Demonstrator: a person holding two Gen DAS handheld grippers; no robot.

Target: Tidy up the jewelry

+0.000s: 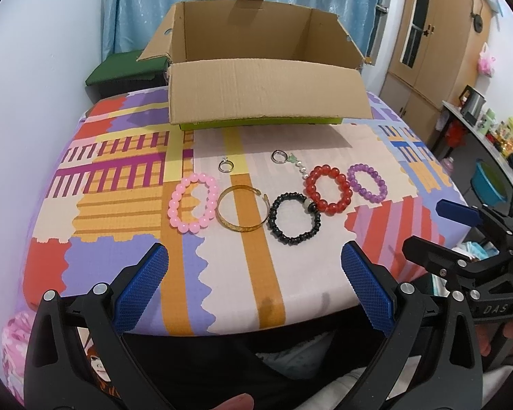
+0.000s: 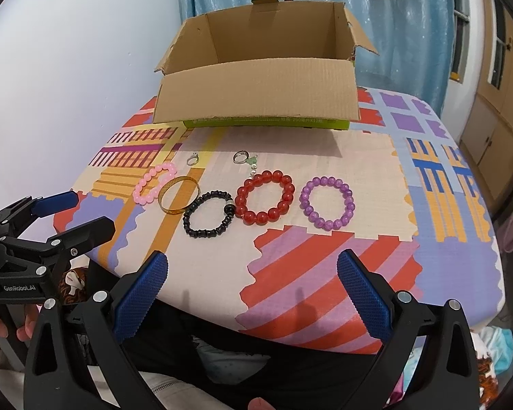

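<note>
1. Nearest: left gripper (image 1: 254,278) with blue ribbed pads spread wide, holding nothing, hovering over the near edge of a colourful patchwork tablecloth (image 1: 126,177).
2. Right gripper (image 2: 253,278) likewise gaping wide and empty, over the red-striped patch.
3. Laid in a row mid-table: pink bead bracelet (image 1: 194,205), gold open bangle (image 1: 241,212), black bead bracelet (image 1: 294,218), red bead bracelet (image 1: 328,189), purple bead bracelet (image 1: 367,183).
4. Just behind the row: small silver ring (image 1: 225,165) and silver ring with green charm and pearls (image 1: 279,156).
5. Farther back: open brown cardboard box (image 1: 266,95), front flap folded toward the jewelry.
</note>
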